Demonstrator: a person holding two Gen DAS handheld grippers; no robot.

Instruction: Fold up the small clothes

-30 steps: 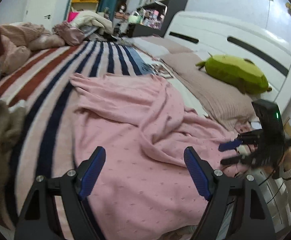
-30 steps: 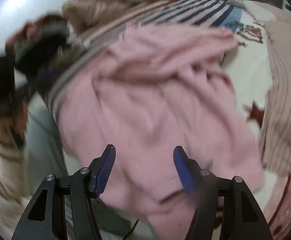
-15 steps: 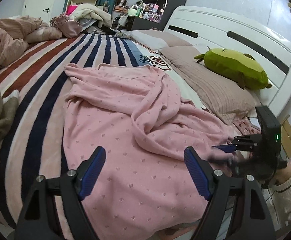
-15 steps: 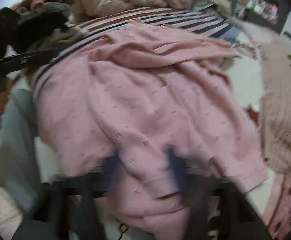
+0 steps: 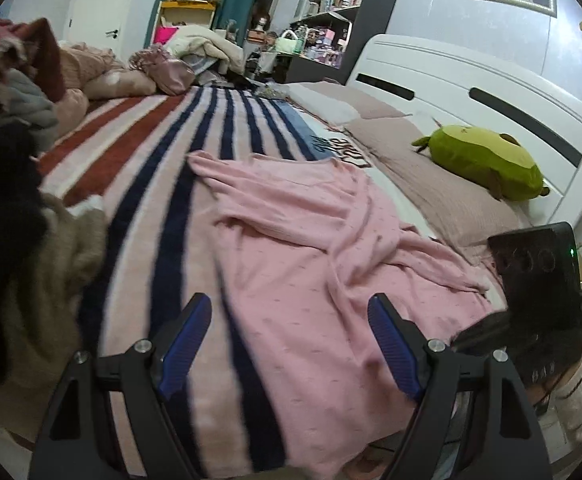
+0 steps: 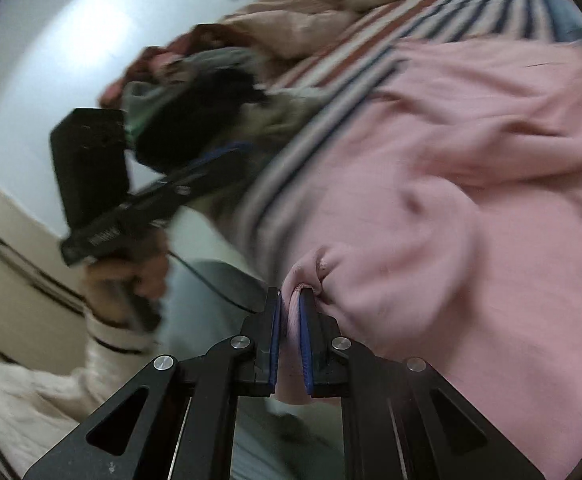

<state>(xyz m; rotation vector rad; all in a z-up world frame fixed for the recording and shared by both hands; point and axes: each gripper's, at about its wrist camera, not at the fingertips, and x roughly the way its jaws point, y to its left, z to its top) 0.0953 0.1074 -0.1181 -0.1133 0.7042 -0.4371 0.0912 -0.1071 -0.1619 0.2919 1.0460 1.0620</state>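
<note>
Right wrist view: right gripper (image 6: 290, 312) pinches a fold of the pink garment (image 6: 471, 184).
Left gripper (image 5: 291, 340): fingers wide, empty, above the cloth.
Garment: spread over striped blanket (image 5: 163, 168) on the bed.

Ahead of the left fingers (image 5: 189, 340) the striped blanket (image 5: 159, 184) lies open — a clothes heap (image 5: 15, 208) crowds their left, a green plush (image 5: 487, 162) far right.
</note>
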